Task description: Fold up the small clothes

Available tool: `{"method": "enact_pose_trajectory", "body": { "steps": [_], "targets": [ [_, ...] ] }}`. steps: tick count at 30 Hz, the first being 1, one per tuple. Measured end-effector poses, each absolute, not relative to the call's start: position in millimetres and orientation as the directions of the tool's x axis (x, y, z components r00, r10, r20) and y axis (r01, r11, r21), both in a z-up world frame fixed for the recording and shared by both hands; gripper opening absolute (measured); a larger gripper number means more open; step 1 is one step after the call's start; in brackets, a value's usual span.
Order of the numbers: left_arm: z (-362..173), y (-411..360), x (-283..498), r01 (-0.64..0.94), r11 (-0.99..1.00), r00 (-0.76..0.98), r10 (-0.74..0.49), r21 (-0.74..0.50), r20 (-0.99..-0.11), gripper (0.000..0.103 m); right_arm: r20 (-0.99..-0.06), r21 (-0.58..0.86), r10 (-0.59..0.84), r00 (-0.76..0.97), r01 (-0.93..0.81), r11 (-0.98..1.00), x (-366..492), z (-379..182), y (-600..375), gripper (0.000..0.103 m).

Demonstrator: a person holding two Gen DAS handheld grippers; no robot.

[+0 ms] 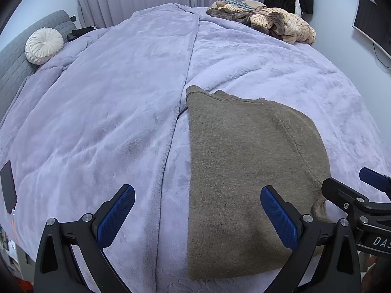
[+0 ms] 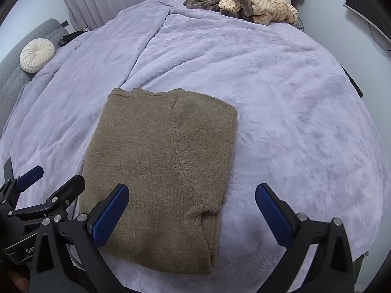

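Both left tongs (image 1: 198,216) and right tongs (image 2: 191,213) released, hovering at 6 o'clock over folded sweater (image 2: 161,166) on bed (image 2: 281,97).

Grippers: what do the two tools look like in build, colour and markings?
Both the left gripper and right gripper have black angular frames with silver bolts. Their fingers carry flat blue textured pads. White lettering shows on each body, only partly readable. No cables or sleeves show.

Soft, even, cool indoor light; sharp focus, strong fisheye bending, dark vignetted corners.
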State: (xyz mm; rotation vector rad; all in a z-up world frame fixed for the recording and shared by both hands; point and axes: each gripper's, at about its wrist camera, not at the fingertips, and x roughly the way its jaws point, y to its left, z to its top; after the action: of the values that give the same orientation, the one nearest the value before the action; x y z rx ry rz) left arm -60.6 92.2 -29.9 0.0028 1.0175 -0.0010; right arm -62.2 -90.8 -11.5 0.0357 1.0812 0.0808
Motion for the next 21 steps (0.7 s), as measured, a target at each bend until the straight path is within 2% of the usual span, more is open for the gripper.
{"method": "enact_pose_trajectory", "body": {
  "steps": [21],
  "targets": [
    [-27.6, 91.8, -63.5, -0.001, 1.000, 0.530, 0.026, 0.030, -0.848, 0.103, -0.879, 0.068, 0.084, 0.470, -0.051, 0.996, -65.5, -8.8, -92.9, 0.103]
  ]
}}
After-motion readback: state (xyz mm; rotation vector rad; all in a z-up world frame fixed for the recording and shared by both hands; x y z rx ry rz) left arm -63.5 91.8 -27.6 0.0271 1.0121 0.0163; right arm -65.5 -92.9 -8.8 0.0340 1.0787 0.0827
